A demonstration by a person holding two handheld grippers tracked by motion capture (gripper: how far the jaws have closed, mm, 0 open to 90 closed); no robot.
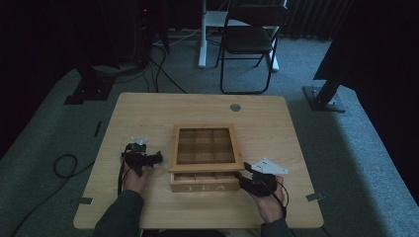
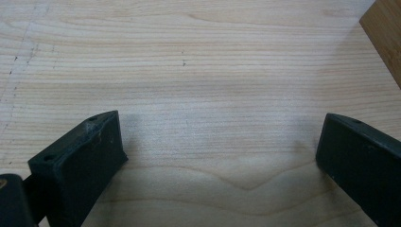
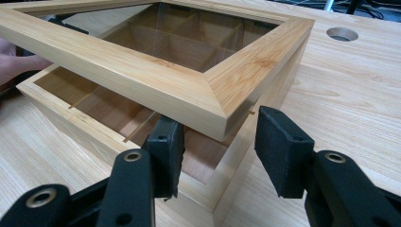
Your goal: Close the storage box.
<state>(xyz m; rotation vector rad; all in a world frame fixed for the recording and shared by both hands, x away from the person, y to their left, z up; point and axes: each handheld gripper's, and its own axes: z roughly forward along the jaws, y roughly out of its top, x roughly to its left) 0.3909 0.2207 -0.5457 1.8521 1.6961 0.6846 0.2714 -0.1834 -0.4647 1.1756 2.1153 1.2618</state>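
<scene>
Wooden table (image 1: 276, 123), light grain, round grommet hole (image 1: 235, 107) near its far edge. A wooden tea box (image 1: 203, 184) sits at centre, "TEA" lettered on its front wall. Inside are divided compartments, contents too dim to tell.

The box's lid (image 1: 206, 146) is a wooden frame around a clear pane. It is raised at the front and tilted, with a gap between its front edge and the box rim. The dividers show through the pane in the right gripper view.

Right gripper (image 1: 243, 174): at the box's front right corner. Jaws parted, with the lid's (image 3: 198, 90) corner between and above them. One jaw reaches into the gap under the lid frame, over the box (image 3: 215, 189) rim; the other stands outside the corner, beside the box wall. The right gripper (image 3: 217, 142) is not clamped on anything; whether the inner jaw touches the lid's underside I cannot tell.

Left gripper (image 1: 157, 157): just left of the box, low over bare table, apart from it. Left gripper (image 2: 220, 146) jaws spread wide, nothing between them but tabletop (image 2: 198, 71). A box edge (image 2: 385, 35) shows at the upper right of that view.

Beyond the table: a folding chair (image 1: 249, 39), grey carpet, cables on the floor.
</scene>
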